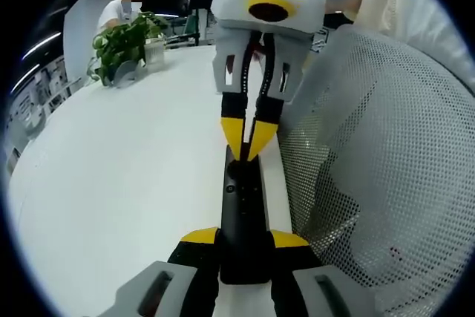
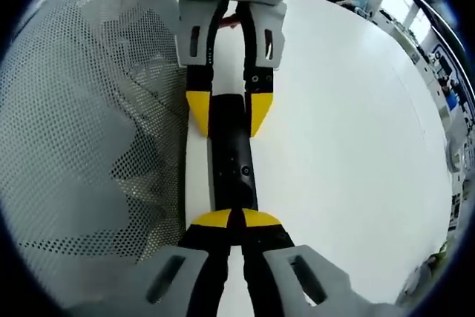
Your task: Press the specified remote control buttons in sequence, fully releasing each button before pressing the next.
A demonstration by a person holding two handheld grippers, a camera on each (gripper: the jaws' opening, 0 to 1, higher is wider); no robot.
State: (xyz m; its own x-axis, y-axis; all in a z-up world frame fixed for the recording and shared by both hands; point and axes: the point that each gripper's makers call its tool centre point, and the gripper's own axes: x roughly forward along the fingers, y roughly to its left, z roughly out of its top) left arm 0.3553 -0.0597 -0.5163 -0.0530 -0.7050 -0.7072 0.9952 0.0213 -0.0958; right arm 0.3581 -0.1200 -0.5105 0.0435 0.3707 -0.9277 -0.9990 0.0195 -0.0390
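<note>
A slim black plastic remote control runs up the lower centre of the left gripper view, lying on a plain white table. The left gripper at the bottom has grey bodies and black jaws with yellow tips. The right gripper at upper centre is white and grey, with a yellow oval ringed dark and yellow tips. At the right, a white mesh chair back carries a fine dotted pattern. A green leafy plant sits upper left.
</note>
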